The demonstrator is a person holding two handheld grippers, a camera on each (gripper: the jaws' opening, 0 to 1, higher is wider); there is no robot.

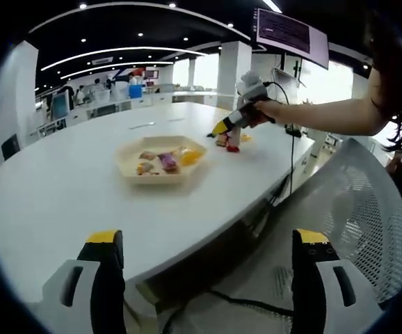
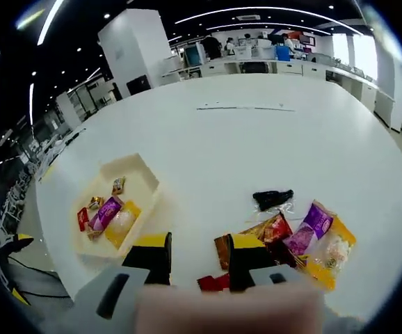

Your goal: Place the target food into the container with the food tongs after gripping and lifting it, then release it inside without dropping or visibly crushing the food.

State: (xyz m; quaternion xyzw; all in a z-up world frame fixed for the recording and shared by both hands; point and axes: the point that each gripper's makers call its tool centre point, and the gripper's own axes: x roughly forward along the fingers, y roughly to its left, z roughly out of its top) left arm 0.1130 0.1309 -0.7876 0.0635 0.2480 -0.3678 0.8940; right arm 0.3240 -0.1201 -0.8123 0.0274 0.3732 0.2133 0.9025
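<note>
A long white bench (image 1: 83,174) runs through the open office, and near its edge sits a shallow cream tray (image 1: 161,158) with several wrapped snacks already inside. In the left gripper view the left claw (image 1: 208,278) hangs off the bench edge beside a white mesh chair (image 1: 368,209), its black, yellow-tipped jaws spread wide and gripping nothing. Farther along, a person's bare arm (image 1: 319,115) reaches out over the bench, carrying the right claw (image 1: 222,129) just above a small heap of snack packets (image 1: 232,141) to the side of the tray.

In the right gripper view the right claw (image 2: 197,261) is released, jaws parted over the bench. One jaw stands against a brown packet (image 2: 222,252) and a red one (image 2: 213,282). Close by lie a purple-and-yellow packet (image 2: 319,240) and a black wrapper (image 2: 272,198). The tray (image 2: 142,181) sits well apart from them.
</note>
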